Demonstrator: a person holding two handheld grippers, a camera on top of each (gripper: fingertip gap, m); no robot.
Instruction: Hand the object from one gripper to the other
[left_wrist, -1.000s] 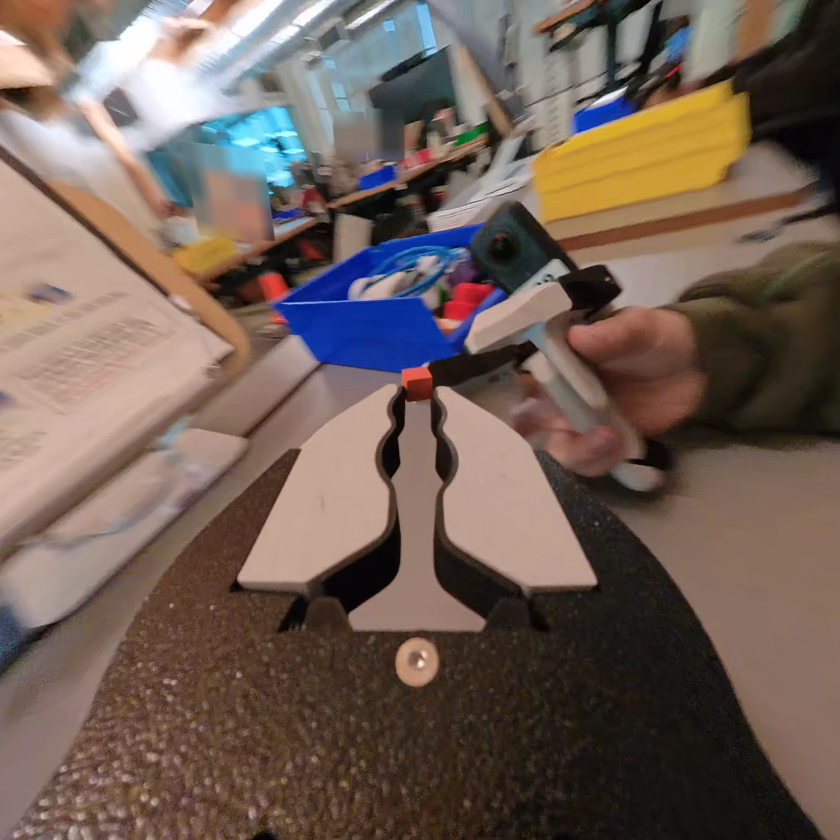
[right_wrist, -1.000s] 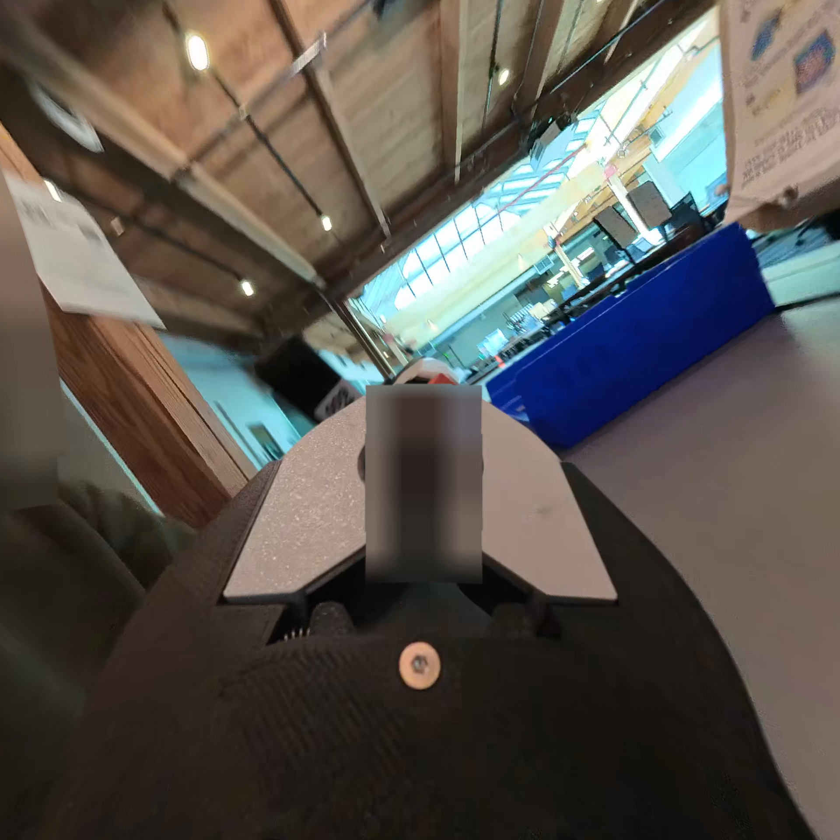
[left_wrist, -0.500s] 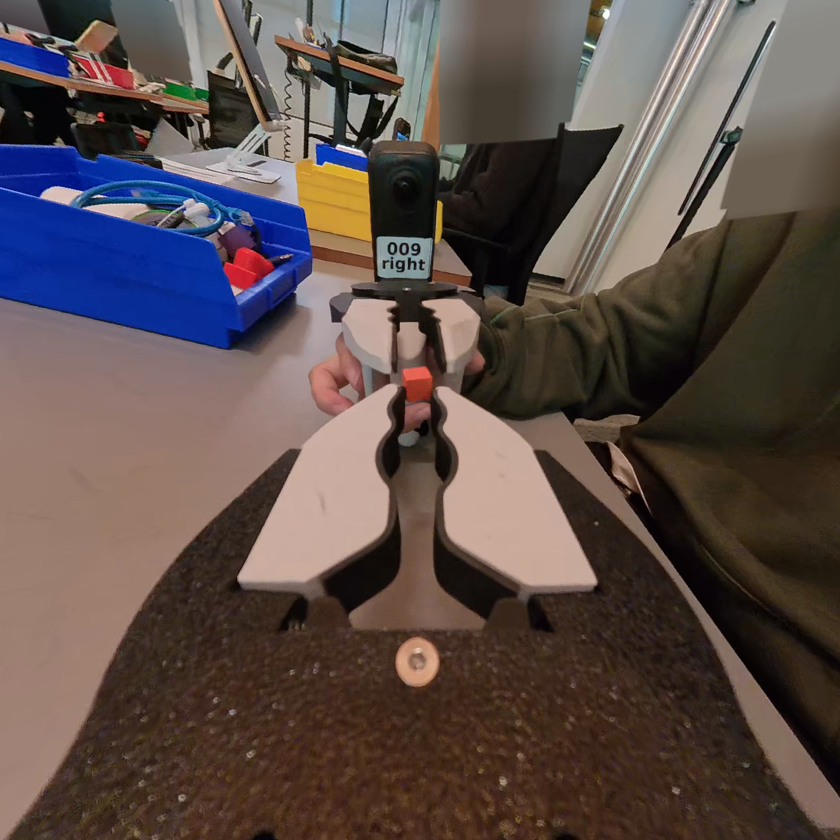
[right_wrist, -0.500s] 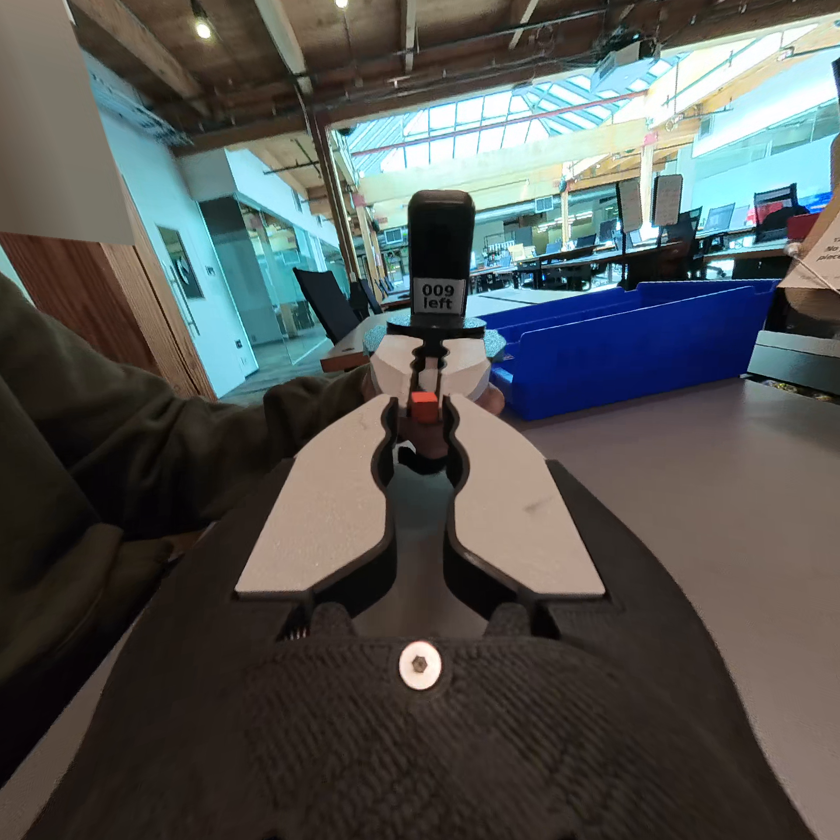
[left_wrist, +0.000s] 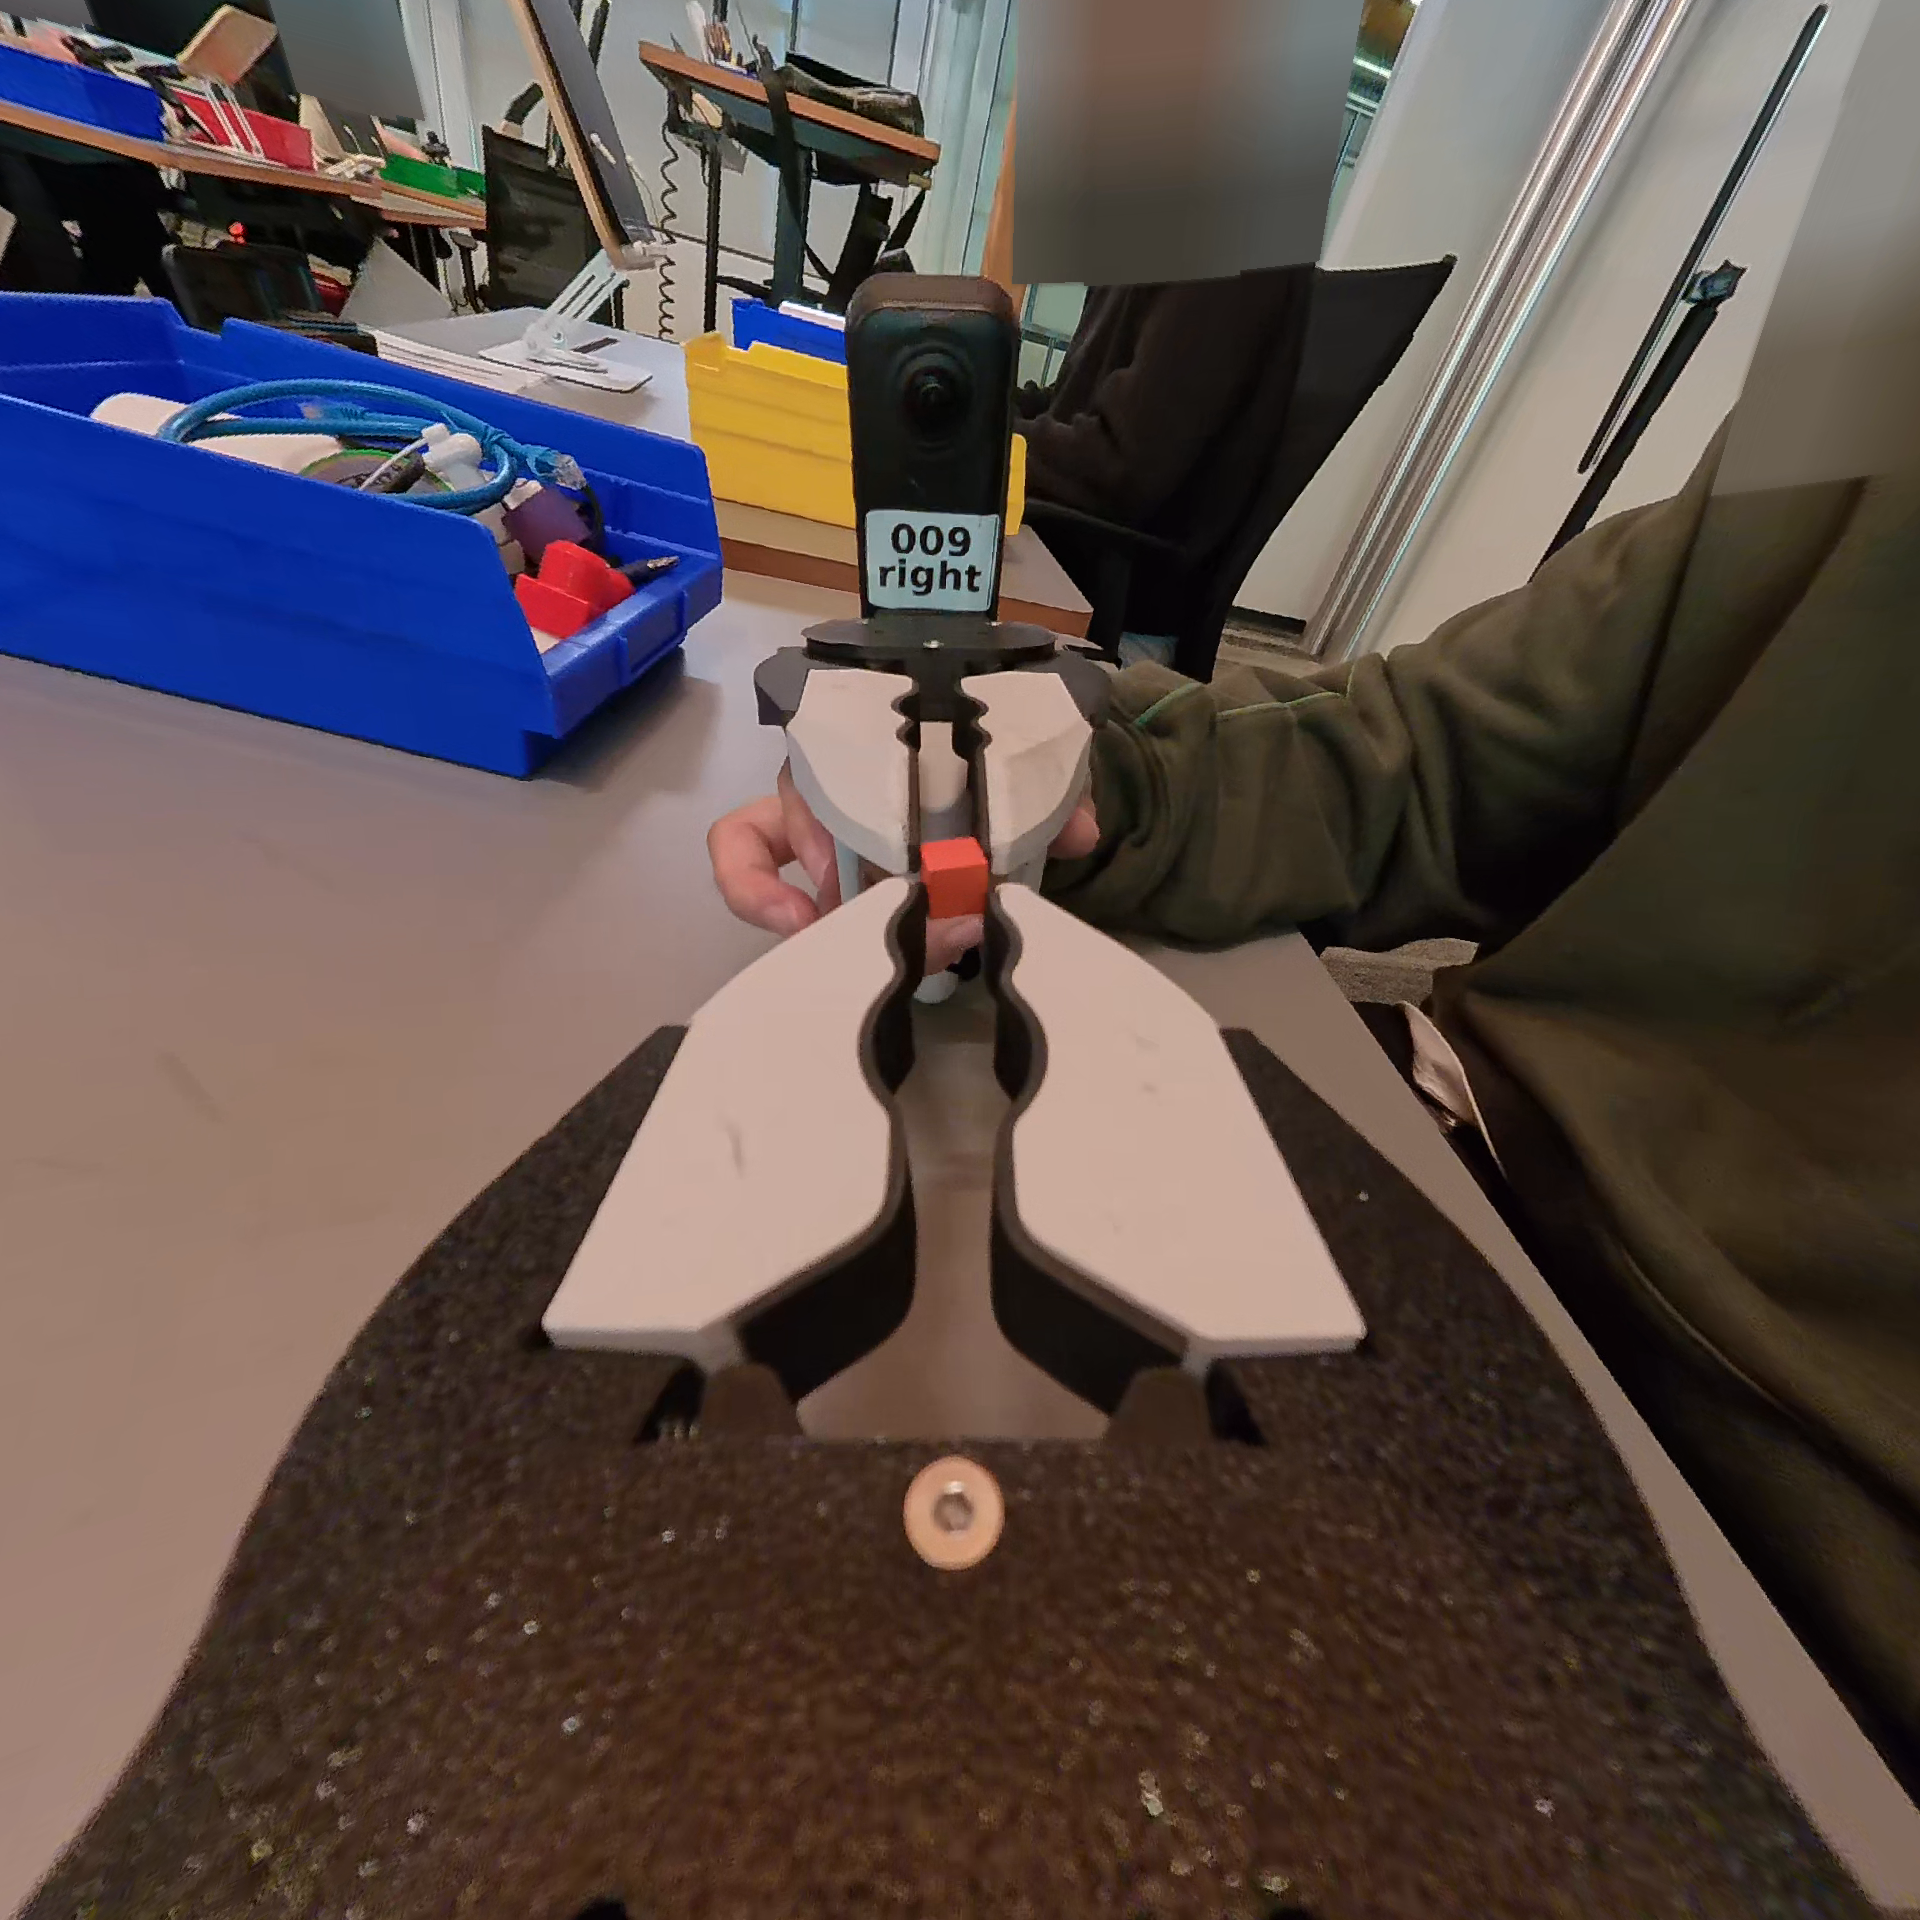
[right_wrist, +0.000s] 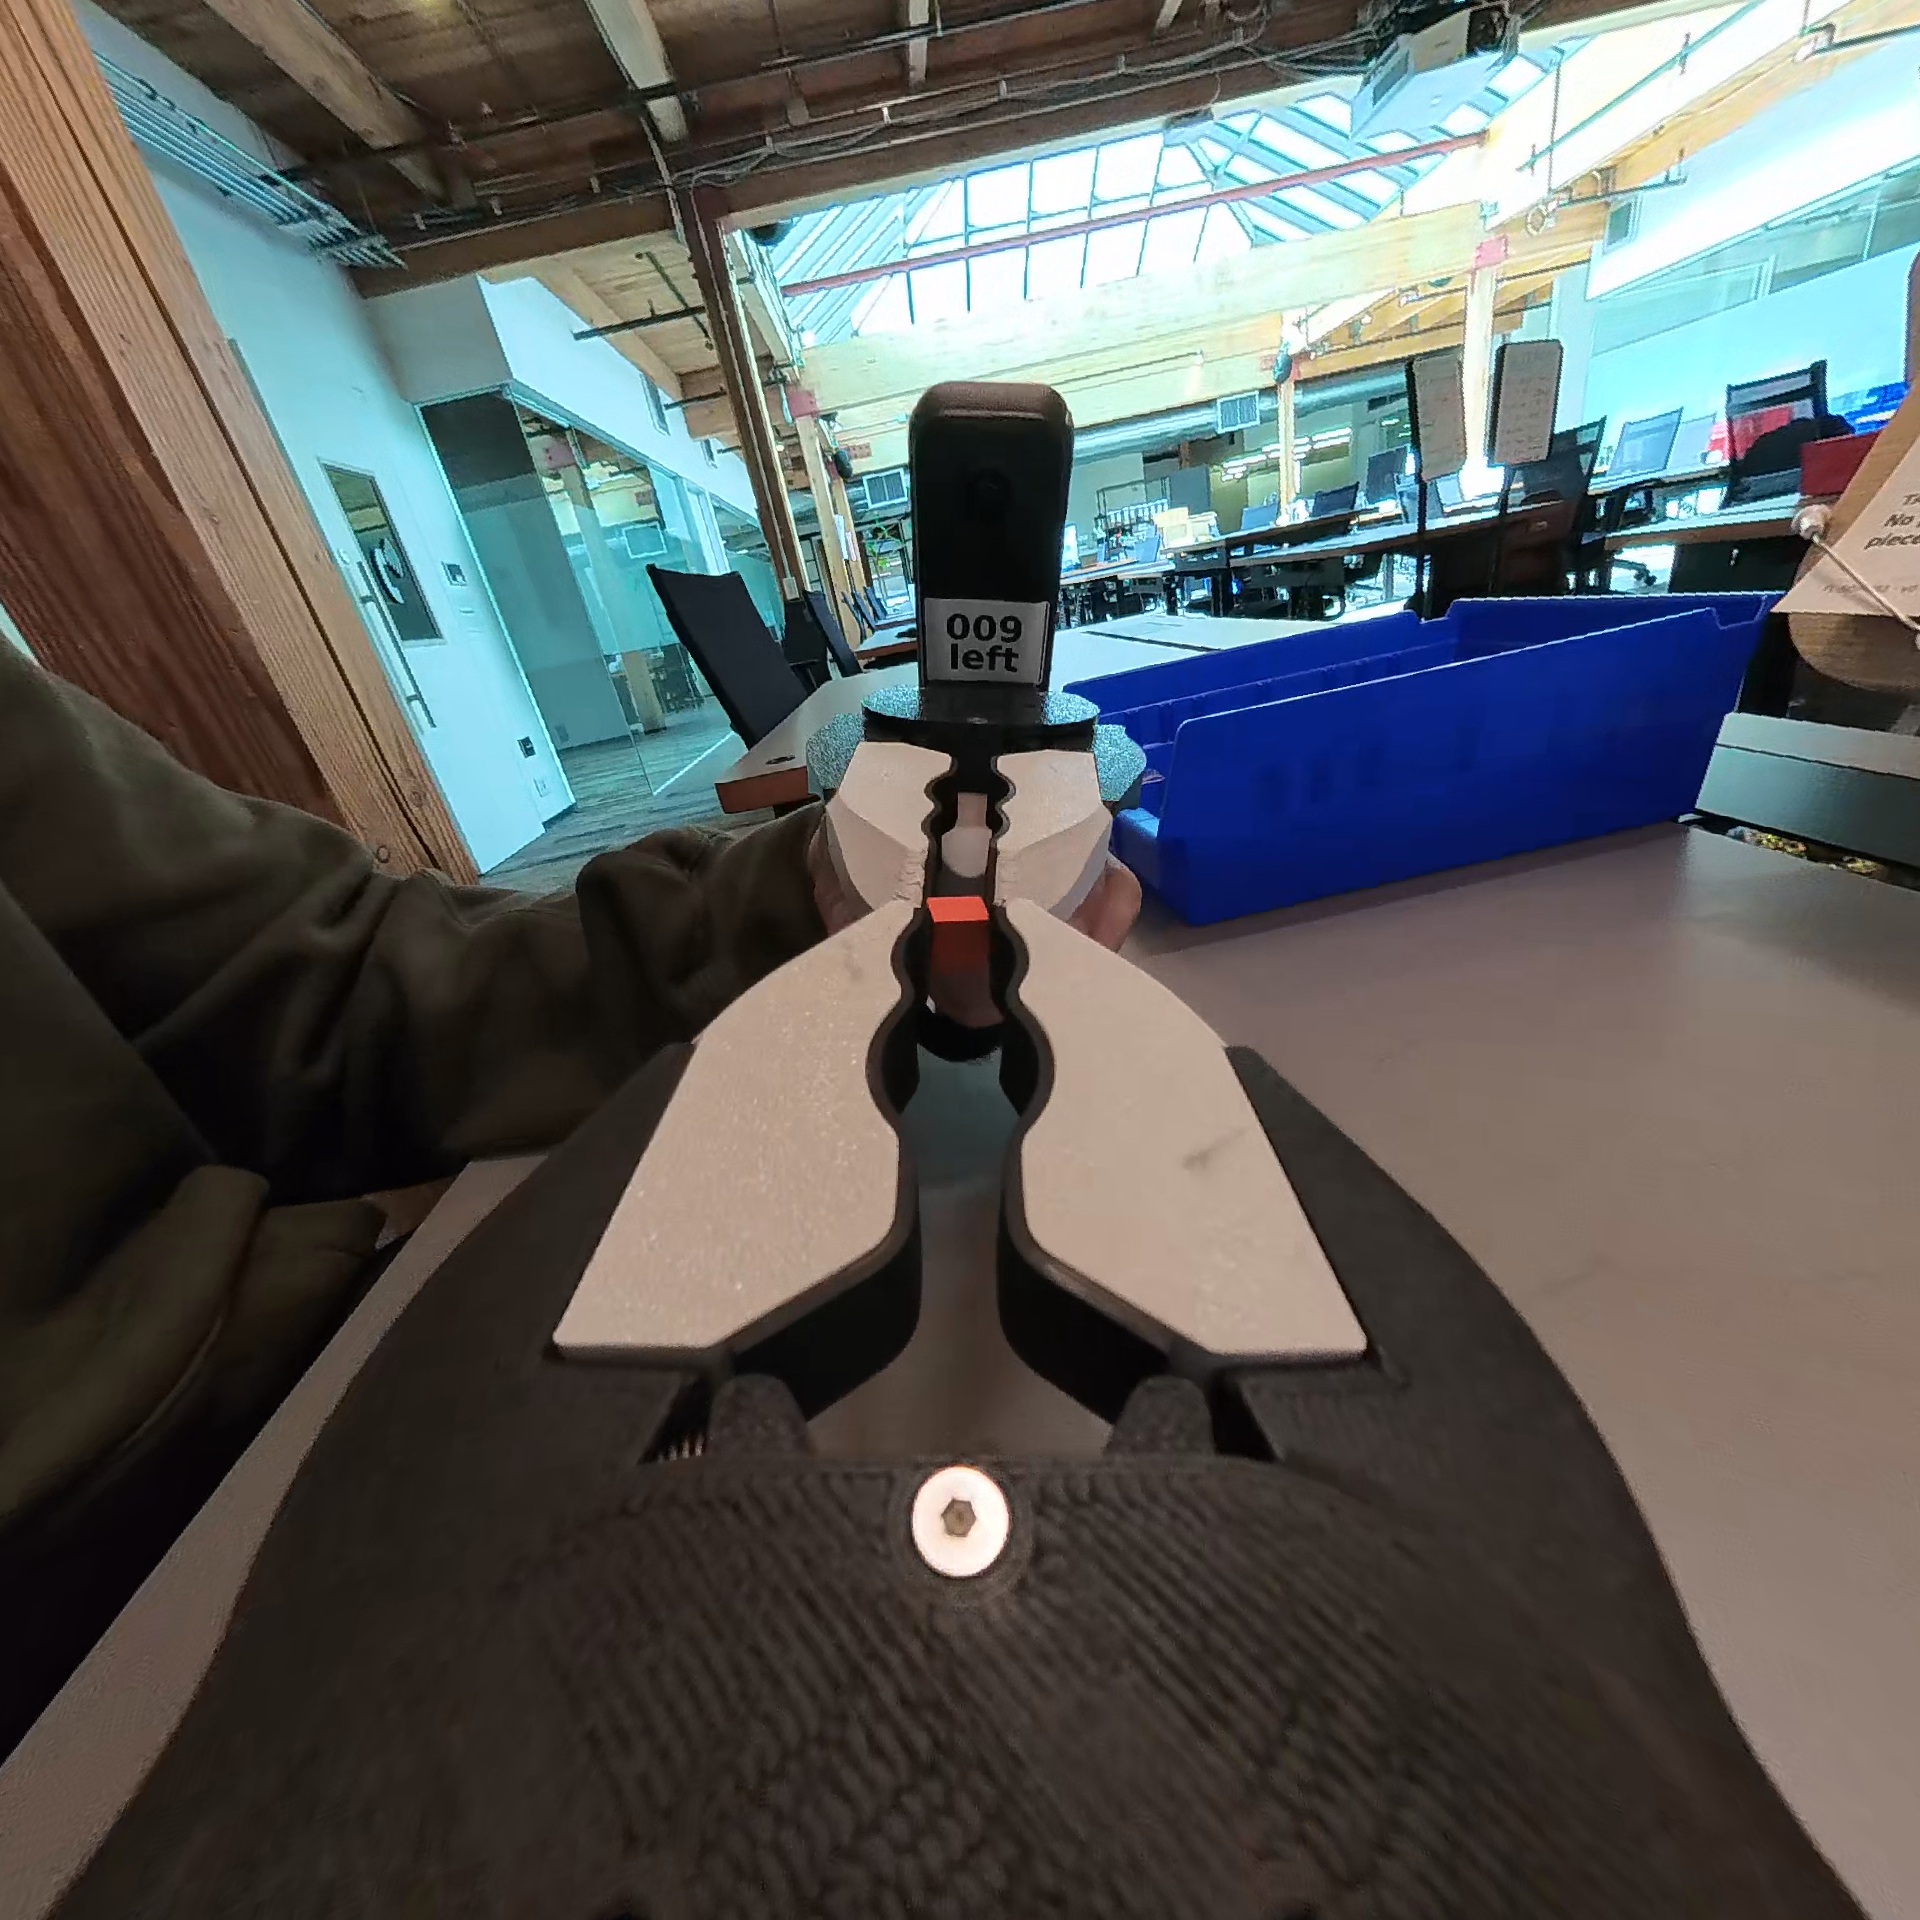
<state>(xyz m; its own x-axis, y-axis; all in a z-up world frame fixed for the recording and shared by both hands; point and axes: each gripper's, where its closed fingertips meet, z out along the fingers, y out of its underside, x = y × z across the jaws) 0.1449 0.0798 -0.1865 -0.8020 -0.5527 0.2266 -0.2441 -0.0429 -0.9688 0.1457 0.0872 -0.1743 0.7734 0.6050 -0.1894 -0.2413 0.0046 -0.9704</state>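
Left gripper (left_wrist: 953, 902) clamped on red cube (left_wrist: 953, 878), tips meeting those of right gripper (right_wrist: 957, 932), also closed onto cube (right_wrist: 957, 935). Both nose to nose above grey table (left_wrist: 312, 935). Behind, blue bin (left_wrist: 343, 582) and yellow bins (left_wrist: 764, 436).

The two grippers are held nose to nose above the table (left_wrist: 312, 987), with the block (left_wrist: 953, 878) as the landmark between them. In the left wrist view, the left gripper (left_wrist: 951, 902) is placed before the block and the right gripper (left_wrist: 943, 831) behind it. A bin (left_wrist: 312, 613) is set on the table to the left of the block and farther back. Behind the block, a stack of trays (left_wrist: 764, 436) is seen on another table. To its right, a sleeve (left_wrist: 1403, 790) is extended over the table edge.
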